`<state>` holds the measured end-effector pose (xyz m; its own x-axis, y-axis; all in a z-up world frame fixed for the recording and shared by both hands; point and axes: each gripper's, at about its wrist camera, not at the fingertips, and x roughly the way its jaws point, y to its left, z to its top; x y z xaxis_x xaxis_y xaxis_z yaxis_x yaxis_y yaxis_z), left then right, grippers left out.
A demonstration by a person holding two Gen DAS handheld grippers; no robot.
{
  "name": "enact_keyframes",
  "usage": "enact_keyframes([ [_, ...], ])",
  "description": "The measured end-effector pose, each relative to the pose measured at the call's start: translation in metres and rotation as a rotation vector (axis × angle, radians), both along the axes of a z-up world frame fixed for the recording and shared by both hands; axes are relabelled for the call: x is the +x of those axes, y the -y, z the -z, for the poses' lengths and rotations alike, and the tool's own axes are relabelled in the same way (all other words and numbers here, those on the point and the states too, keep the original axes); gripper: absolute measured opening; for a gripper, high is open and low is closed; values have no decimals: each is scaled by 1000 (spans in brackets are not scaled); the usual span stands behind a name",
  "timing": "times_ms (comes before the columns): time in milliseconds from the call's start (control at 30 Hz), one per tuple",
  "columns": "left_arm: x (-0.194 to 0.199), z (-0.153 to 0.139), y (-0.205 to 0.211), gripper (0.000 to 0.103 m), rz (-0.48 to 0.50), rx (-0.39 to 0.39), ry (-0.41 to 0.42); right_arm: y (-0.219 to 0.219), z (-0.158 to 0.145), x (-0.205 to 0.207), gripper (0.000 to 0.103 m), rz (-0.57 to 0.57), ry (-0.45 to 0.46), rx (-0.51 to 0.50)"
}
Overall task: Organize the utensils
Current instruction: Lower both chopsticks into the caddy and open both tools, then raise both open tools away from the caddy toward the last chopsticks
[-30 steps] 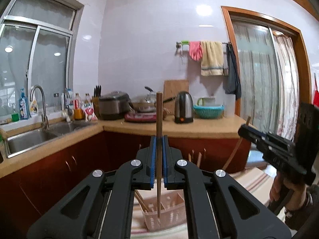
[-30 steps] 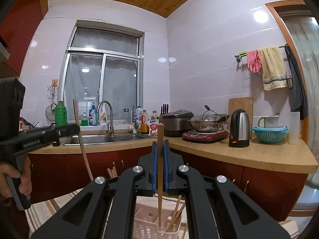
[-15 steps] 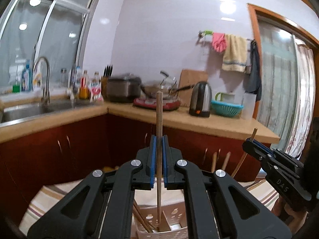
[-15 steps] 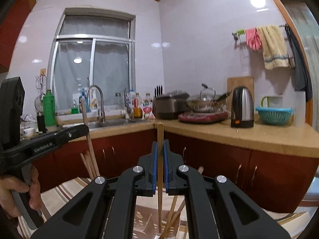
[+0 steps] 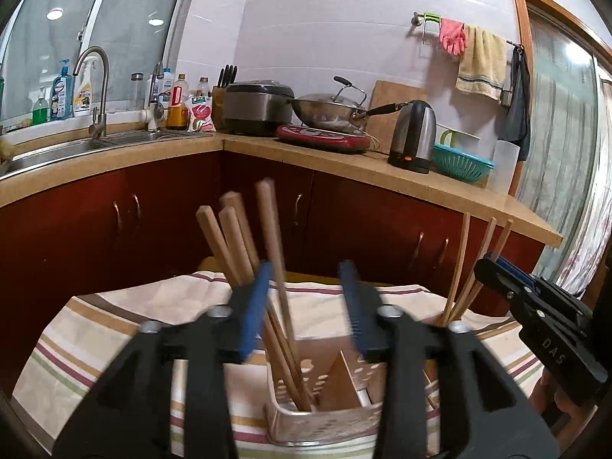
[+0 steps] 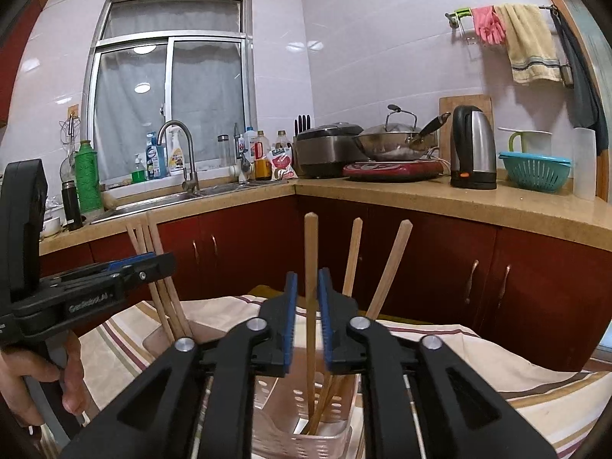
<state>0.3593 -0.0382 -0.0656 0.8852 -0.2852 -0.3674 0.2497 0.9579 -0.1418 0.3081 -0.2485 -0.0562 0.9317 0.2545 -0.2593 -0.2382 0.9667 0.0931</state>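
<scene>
Striped cloth (image 5: 114, 329); perforated plastic holder (image 5: 325, 420), wooden chopsticks (image 6: 310, 267) between just-opened jaws.

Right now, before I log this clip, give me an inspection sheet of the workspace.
Surface: striped cloth over a table.
Job's things: pink holder on the cloth, with two groups of chopsticks: four in the left compartment, three in the right.
Clutter: nothing seen on the cloth.
Grippers: left gripper open, jaws just opened, a chopstick loose between them; right gripper jaws just parted, a chopstick upright between the pads, contact unclear.
Cables: cord by the hotplate.
Surroundings: counter, sink, kettle, wok, rice cooker.
</scene>
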Motion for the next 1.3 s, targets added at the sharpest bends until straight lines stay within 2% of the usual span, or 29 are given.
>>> enact_keyframes([
  [133,-13,-8,6,61,2,20,16,1,-4,-9,29,1,4,4],
  [167,-16,-10,7,62,6,22,20,1,-6,-13,32,4,7,2],
  [333,-44,-21,14,75,16,45,34,7,-11,-36,37,11,17,-19],
  [567,-96,-13,24,79,21,44,5,29,-1,-88,40,44,-9,-49],
  [700,-128,9,32,79,16,55,-40,47,17,-124,40,78,-47,-61],
  [933,-179,65,49,79,18,61,-177,77,53,-176,40,130,-123,-82],
  [1300,-224,128,81,79,61,142,-305,112,92,-231,40,196,-196,-88],
])
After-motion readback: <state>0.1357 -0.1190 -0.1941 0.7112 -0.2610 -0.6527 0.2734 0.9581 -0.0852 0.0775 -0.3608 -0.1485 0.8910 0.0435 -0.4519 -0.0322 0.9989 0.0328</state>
